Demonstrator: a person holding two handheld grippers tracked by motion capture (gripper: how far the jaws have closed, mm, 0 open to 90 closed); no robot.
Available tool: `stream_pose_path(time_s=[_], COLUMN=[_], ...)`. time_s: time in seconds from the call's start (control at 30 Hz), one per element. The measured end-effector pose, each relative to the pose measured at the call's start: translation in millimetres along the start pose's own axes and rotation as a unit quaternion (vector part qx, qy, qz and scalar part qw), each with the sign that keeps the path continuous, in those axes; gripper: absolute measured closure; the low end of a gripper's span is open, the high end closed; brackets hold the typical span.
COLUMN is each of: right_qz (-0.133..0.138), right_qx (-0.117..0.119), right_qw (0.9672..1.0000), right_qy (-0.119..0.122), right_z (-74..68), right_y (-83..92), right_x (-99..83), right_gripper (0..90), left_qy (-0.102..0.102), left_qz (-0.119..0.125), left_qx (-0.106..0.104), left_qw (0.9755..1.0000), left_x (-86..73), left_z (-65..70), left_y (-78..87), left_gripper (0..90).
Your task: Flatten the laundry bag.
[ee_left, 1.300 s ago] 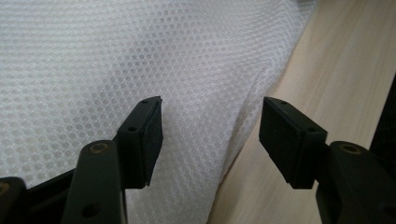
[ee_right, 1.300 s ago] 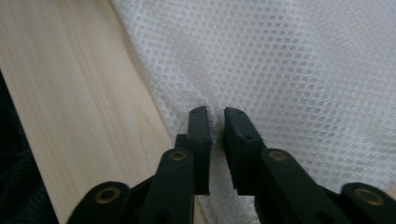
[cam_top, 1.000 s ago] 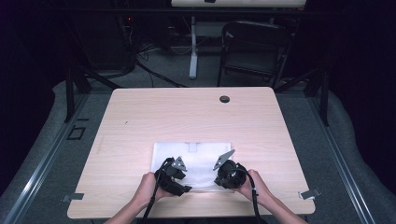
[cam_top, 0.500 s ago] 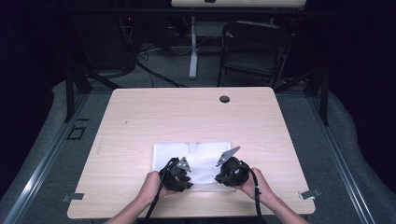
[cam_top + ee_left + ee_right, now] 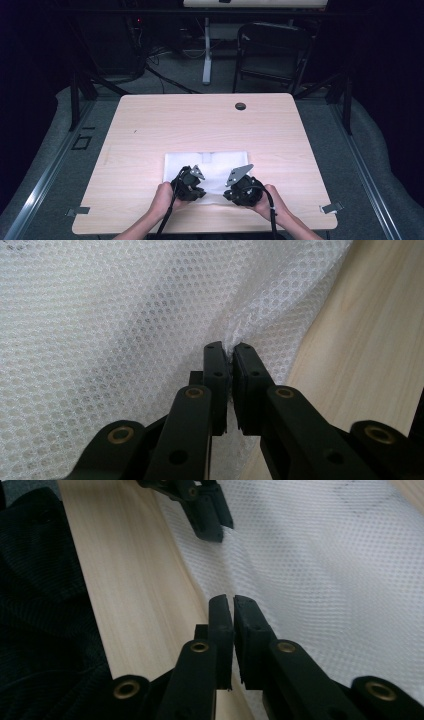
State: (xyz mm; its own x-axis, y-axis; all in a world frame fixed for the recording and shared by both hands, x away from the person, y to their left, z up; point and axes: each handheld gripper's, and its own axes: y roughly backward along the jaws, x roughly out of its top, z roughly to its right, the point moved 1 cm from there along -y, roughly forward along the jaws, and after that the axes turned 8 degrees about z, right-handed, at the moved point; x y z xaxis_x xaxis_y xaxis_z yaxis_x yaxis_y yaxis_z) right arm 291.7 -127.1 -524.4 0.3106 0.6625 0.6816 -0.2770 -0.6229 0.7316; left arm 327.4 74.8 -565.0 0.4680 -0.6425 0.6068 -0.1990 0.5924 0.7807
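Observation:
A white mesh cloth (image 5: 207, 162) lies flat on the near half of a light wood table (image 5: 200, 125). Both grippers are at its near edge, each held in a hand. In the left gripper view the left gripper (image 5: 231, 347) is shut on a puckered fold of the mesh cloth (image 5: 125, 315). From above, the left gripper (image 5: 190, 186) sits at the cloth's near left part. The right gripper (image 5: 243, 189) is at the near right part. Its own view has the right gripper (image 5: 233, 600) shut right on the cloth's (image 5: 325, 570) edge, with the left gripper (image 5: 210, 525) farther along that edge.
A round black grommet (image 5: 240, 106) sits near the table's far edge. A dark chair (image 5: 270, 55) and floor cables lie beyond the table. Dark clothing (image 5: 45, 605) borders the table's near edge in the right gripper view. Bare wood surrounds the cloth.
Both hands have edged slightly forward onto the cloth's near edge. The cloth itself lies about where it was.

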Motion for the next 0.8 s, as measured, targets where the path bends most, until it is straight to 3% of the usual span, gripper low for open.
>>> stream_pose_path(time_s=[0.1,0.23,0.33,0.63,0.8], right_qz=[-0.015,-0.039,-0.057,-0.052,-0.066], right_qx=[-0.005,-0.036,-0.043,-0.038,-0.032], right_qw=[0.9998,0.9984,0.9972,0.9979,0.9972], right_qy=[0.010,0.021,0.022,0.012,0.014], right_z=[-3.6,0.1,1.4,2.8,4.3], right_y=[-9.4,-28.8,-40.8,-41.6,-39.4], right_x=[-2.3,-11.7,-17.7,-19.6,-19.5], right_gripper=[90.0,90.0,90.0,90.0,90.0], left_qy=[-0.002,-0.005,-0.008,-0.006,-0.003], left_qz=[0.001,0.008,0.006,0.015,0.021], left_qx=[0.001,0.003,0.004,0.010,0.017], left_qw=[1.0000,0.9999,0.9999,0.9998,0.9996], left_x=[1.3,2.8,3.7,5.7,8.5], left_z=[0.8,3.4,3.8,4.7,6.2], left_y=[0.2,1.5,2.7,7.9,12.5], left_gripper=[85.9,85.8,85.2,86.8,87.0])
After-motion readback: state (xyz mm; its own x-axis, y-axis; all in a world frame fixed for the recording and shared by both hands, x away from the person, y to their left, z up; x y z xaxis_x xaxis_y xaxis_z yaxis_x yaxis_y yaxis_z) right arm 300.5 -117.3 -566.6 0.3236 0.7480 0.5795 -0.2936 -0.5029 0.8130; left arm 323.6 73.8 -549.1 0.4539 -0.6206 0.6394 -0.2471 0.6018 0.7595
